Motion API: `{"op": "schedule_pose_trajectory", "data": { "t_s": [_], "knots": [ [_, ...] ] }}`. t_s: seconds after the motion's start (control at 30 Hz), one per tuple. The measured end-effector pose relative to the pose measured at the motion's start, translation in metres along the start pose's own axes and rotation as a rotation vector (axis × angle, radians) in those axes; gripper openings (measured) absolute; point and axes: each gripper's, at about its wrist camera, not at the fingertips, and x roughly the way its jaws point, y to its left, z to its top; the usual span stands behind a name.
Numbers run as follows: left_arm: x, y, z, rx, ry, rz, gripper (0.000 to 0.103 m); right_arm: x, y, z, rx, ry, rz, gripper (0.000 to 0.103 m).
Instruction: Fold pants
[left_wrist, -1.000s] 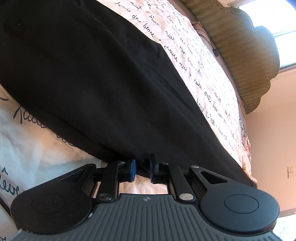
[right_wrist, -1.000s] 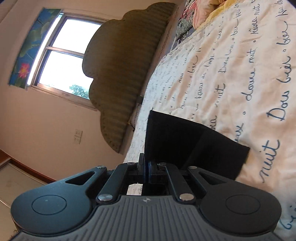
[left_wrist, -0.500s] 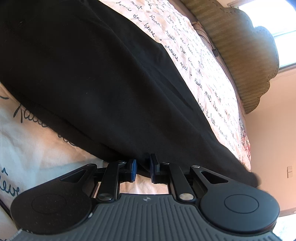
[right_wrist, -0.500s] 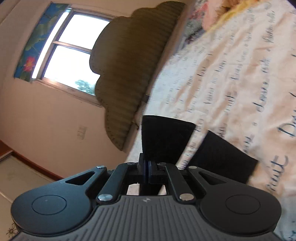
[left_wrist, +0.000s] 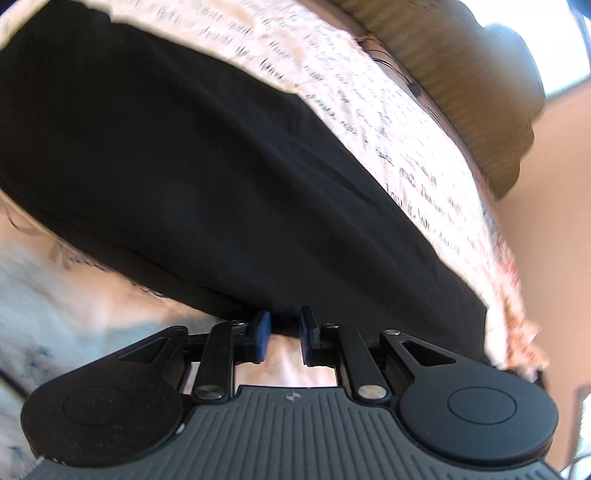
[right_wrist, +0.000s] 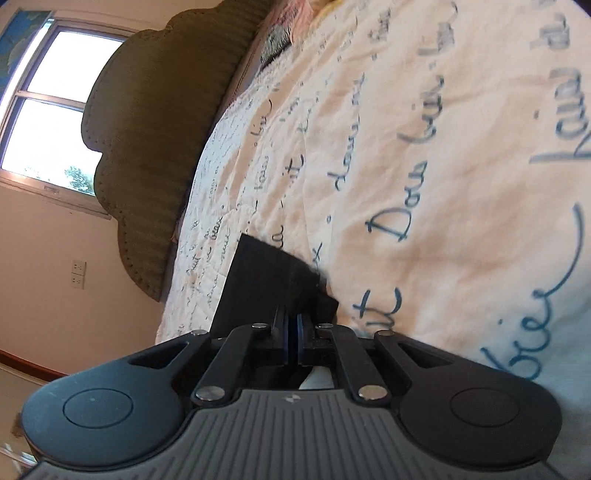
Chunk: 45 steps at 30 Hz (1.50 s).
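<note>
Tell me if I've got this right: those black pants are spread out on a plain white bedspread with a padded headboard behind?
Not quite. The black pants do lie on a bedspread with the padded headboard behind it, but the bedspread is not plain: it is cream and covered in dark handwritten-style script. The right wrist view shows the lettering most clearly.

Black pants (left_wrist: 207, 155) (script-printed cream bedspread (right_wrist: 461, 155))

A bed (right_wrist: 443, 155) fills most of both views, its cream cover printed with blue script. An olive, ribbed, scalloped headboard (right_wrist: 155, 122) stands against a peach wall (right_wrist: 48, 280). Daylight pours through a window (right_wrist: 51, 107). A white socket (right_wrist: 78, 274) sits low on the wall.
</note>
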Motion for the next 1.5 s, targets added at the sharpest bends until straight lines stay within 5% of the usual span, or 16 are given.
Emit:
{"op": "schedule_pose_trajectory", "data": {
  "t_s": [0.23,0.4,0.47,0.6,0.8,1.0,1.23,1.5],
  "knots": [
    [-0.039,-0.039,-0.002,0.331,-0.085,0.069,0.023,-0.019,0.057,-0.015,-0.225,-0.056,-0.022,0.011],
    [-0.047,-0.048,-0.003,0.399,-0.155,0.083,0.036,-0.019,0.074,-0.015,-0.358,-0.082,-0.141,0.011],
    [-0.046,-0.039,-0.003,0.365,-0.164,0.100,0.036,-0.025,0.061,-0.003,-0.281,-0.091,-0.177,0.011],
    [-0.041,-0.019,0.005,0.250,-0.185,0.138,0.036,-0.033,0.068,-0.012,-0.273,-0.042,-0.058,0.011],
    [-0.044,0.035,0.001,-0.181,-0.171,0.039,0.042,0.013,0.098,-0.100,-0.239,0.372,0.218,0.011],
    [-0.048,0.092,0.004,-0.524,-0.180,-0.032,0.049,0.054,0.117,-0.185,-0.219,0.705,0.296,0.011],
    [-0.045,0.103,0.013,-0.579,-0.185,-0.039,0.049,0.069,0.138,-0.242,-0.248,0.855,0.324,0.011],
    [-0.063,0.100,0.008,-0.595,-0.117,-0.127,0.049,0.070,0.149,-0.249,-0.263,0.892,0.345,0.011]
  ]
}}
